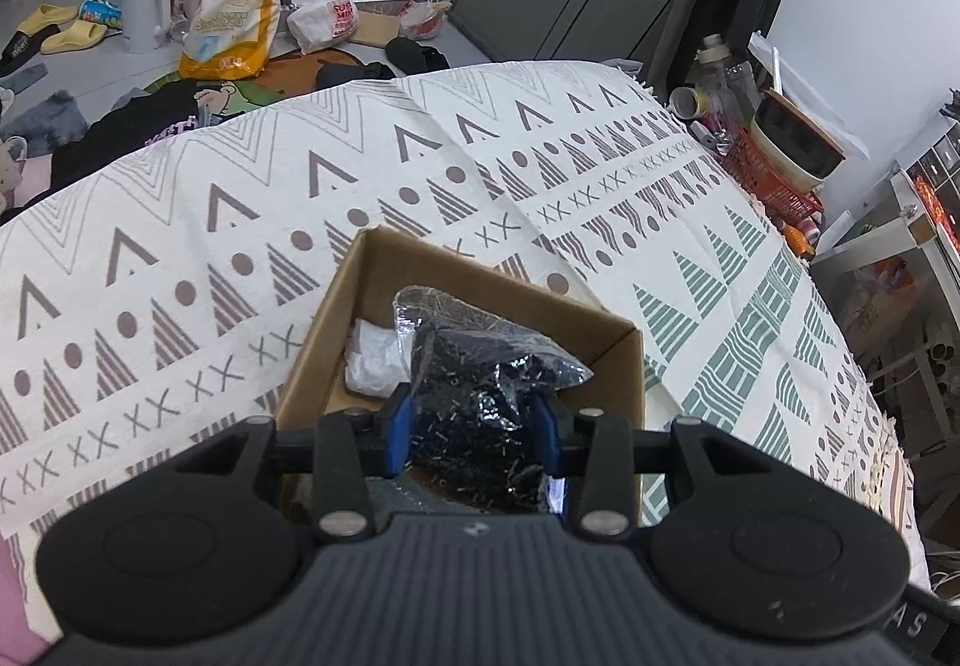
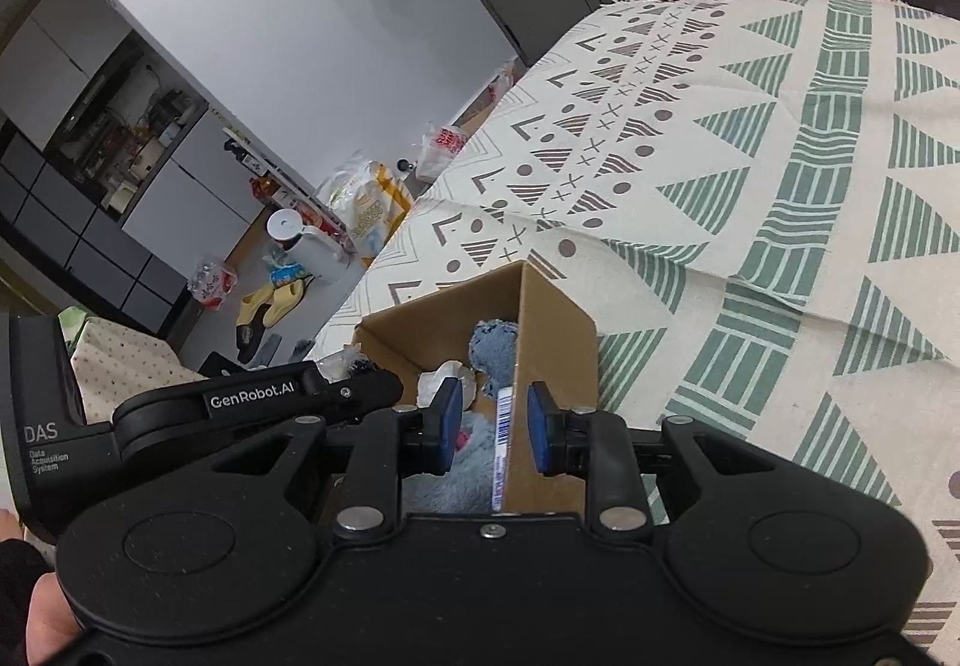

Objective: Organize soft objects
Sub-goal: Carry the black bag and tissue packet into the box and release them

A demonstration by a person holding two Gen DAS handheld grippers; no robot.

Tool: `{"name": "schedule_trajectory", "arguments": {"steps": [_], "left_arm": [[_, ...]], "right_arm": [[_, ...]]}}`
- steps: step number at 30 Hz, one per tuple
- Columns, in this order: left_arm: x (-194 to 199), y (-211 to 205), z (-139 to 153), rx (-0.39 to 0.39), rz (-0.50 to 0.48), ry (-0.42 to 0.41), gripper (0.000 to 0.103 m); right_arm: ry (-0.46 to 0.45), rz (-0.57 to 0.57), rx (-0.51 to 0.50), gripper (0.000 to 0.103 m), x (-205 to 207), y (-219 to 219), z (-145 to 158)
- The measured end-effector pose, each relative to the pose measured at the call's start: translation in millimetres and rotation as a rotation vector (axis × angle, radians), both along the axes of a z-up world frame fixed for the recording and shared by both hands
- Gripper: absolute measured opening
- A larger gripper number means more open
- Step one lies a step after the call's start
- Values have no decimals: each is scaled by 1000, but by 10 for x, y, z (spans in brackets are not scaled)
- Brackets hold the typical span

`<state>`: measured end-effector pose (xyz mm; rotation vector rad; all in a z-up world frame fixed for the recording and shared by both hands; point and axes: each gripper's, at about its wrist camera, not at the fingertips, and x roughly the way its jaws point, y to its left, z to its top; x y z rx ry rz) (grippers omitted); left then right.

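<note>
My left tool point(image 1: 477, 429) grips the crinkly black plastic-wrapped bundle point(image 1: 480, 384) directly above the open brown cardboard box point(image 1: 384, 270); right tool point(image 2: 489, 429) straddles the box wall, jaws apart.

Place: a lived-in home
Floor: yellow slippers point(image 1: 60, 25), white kettle point(image 1: 143, 3), snack bags point(image 1: 231, 21)
Surface: patterned cloth point(image 1: 270, 198)
Side clutter: red basket point(image 1: 774, 180) of toiletries
Wall: grey cabinets point(image 2: 90, 222)
</note>
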<state>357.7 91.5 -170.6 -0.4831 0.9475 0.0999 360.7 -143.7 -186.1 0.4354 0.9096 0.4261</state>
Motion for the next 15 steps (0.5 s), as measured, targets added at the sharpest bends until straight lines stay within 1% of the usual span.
{"name": "schedule_trajectory", "arguments": {"steps": [5,9,11,13,15], "left_arm": [[158,-17,-10,-8,19,-3,40],[222,-11,0,-35,45,-16,44],[231,-18,3,-50,49,-26,46],[214,-17,16,-73,58,-42,54],[205,-28,47,-72,61,-48,56]], "right_arm": [[15,-16,4,26,33,-56,-46],[16,-16,12,26,42,-90,-51],[17,-17,16,26,46,-105,-48],[17,-18,21,26,44,-123,-42],[14,-20,28,26,39,-145,-30]]}}
